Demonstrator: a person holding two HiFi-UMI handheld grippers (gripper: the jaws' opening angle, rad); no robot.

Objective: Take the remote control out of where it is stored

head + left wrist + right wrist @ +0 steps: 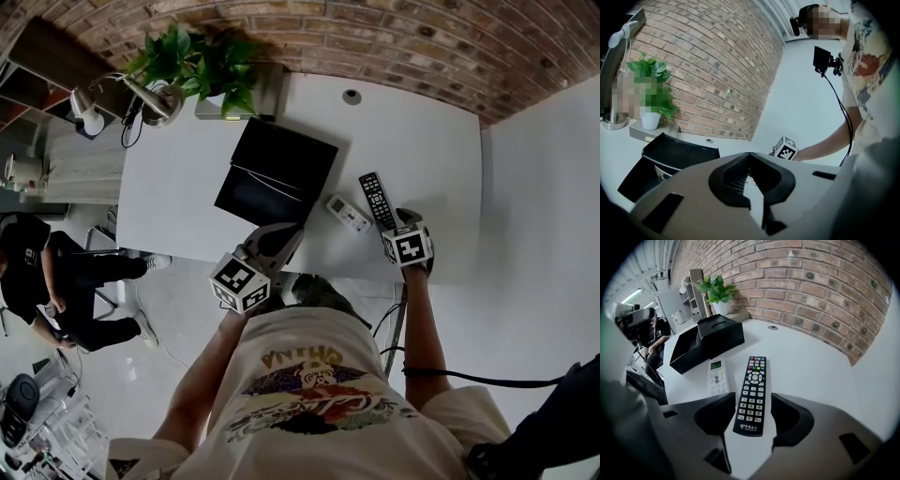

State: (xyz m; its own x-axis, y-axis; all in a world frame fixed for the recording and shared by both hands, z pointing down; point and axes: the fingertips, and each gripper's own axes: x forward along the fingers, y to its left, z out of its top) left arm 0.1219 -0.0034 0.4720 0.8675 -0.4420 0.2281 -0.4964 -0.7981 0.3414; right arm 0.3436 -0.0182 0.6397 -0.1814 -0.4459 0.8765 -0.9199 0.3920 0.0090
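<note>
STATUS: removal judged done | remote [751,394] flat on tabletop [806,364], outside box [712,336], beside white remote [716,377] | right tongs [753,400] wide, straddling its near end, no grip | left tongs [749,157] closed, empty | REMAINING: likely nothing

Office-type room — brick wall [375,37], white bench [422,131], potted plant [202,66], desk lamp [150,98] — a second person [37,272] seated to one side.

in the head view the right tool [401,225] hides the near end of the black remote [372,195].
</note>
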